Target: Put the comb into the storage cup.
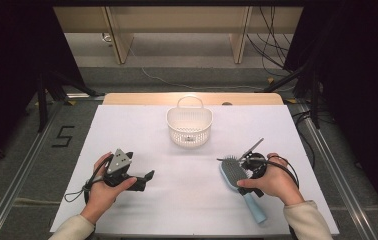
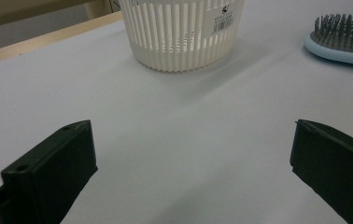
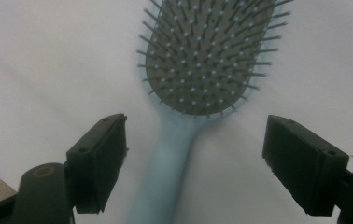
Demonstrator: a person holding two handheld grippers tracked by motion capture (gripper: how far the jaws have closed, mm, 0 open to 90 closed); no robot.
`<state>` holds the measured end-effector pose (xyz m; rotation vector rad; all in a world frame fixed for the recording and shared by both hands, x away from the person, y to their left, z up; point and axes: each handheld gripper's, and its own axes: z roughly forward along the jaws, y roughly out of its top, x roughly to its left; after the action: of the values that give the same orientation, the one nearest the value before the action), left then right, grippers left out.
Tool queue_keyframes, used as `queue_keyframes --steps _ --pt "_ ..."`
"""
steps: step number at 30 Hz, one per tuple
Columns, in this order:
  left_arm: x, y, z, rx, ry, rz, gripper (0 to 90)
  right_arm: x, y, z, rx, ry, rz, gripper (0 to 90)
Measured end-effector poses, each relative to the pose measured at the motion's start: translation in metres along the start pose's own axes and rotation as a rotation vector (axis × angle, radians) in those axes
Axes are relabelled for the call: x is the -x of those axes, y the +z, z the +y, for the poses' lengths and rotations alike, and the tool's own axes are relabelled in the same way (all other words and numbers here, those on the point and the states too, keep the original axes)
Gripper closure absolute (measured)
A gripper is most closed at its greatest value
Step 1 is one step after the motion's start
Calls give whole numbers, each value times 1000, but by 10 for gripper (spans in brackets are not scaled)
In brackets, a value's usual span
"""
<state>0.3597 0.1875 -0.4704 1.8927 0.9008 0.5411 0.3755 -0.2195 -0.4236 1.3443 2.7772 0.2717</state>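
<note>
The right hand-held gripper (image 3: 194, 163) hangs over the light blue hairbrush (image 3: 202, 60), jaws spread wide to either side of its handle without touching it; the brush lies bristles up on the white table (image 1: 187, 200), near the right front edge. The left hand-held gripper (image 2: 191, 172) sits low over the table's left side, jaws wide apart with nothing between them, aimed toward the basket. That white slatted basket (image 1: 189, 126) stands upright at the table's middle rear, handle up; its inside cannot be made out.
</note>
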Motion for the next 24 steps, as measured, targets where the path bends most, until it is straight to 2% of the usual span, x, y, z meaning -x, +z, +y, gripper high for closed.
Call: queue_keyframes --steps 11,15,24 --pt "0 0 0 0 0 -1 0 -9 18 6 -76 -10 -6 263" --pt "0 0 0 1 0 -2 0 -10 22 7 -114 26 -14 309" --pt "0 0 0 2 -1 -2 0 -12 29 8 -132 57 -25 346"
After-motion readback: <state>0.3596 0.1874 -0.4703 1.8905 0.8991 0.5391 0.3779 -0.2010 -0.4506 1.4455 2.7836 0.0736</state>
